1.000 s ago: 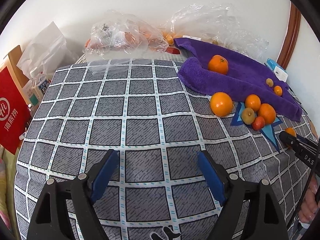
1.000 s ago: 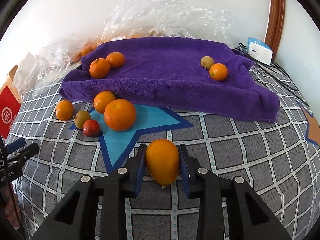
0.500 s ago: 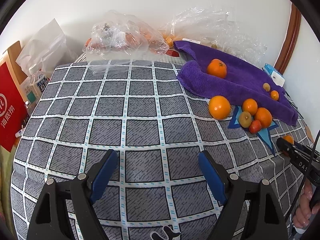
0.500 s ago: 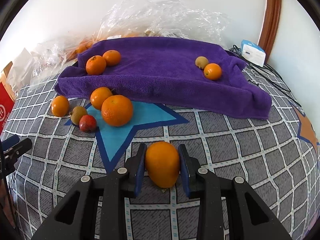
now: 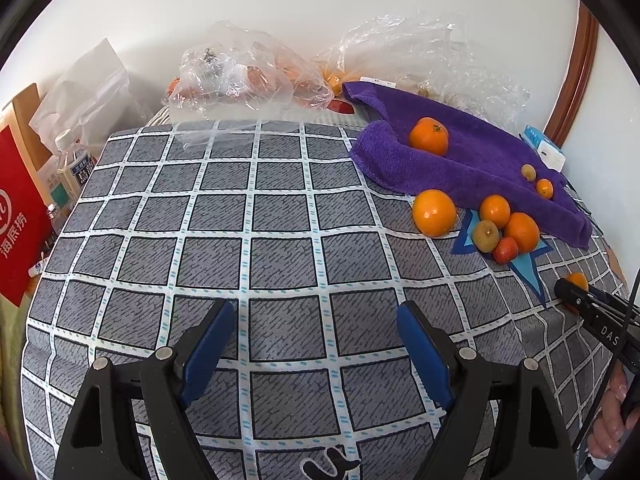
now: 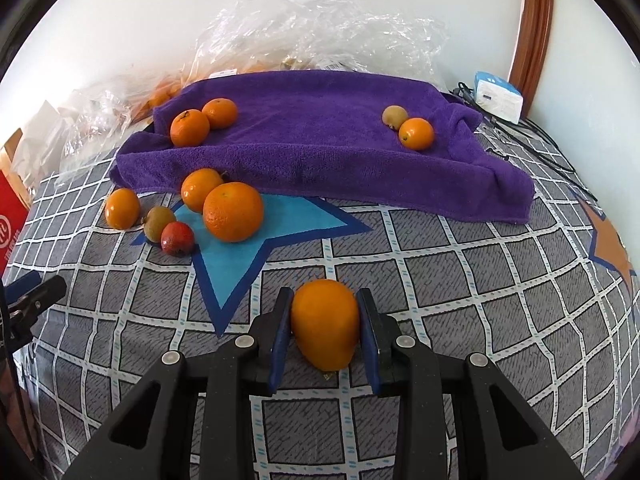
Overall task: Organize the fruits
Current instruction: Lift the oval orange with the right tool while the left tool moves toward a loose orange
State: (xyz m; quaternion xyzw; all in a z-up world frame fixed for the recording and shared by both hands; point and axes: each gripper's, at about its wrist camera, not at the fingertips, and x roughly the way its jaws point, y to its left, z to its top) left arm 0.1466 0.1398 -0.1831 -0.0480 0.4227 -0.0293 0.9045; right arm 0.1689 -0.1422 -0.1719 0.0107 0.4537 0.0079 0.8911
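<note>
Right tool (image 6: 325, 330) clamped on an egg-shaped orange fruit (image 6: 325, 327); long axis runs near to far, narrow end toward the camera, broad end away. Whether it clears the checked cloth (image 6: 440, 280) is hard to tell. Left tool (image 5: 316, 344) spread wide, nothing between its blue pads, over the same cloth. Farther: loose cluster of oranges (image 6: 233, 212) on a blue star print. Beyond, purple towel (image 6: 320, 140) carrying four small fruits. Clear plastic bags (image 5: 248, 76) by the wall.
</note>
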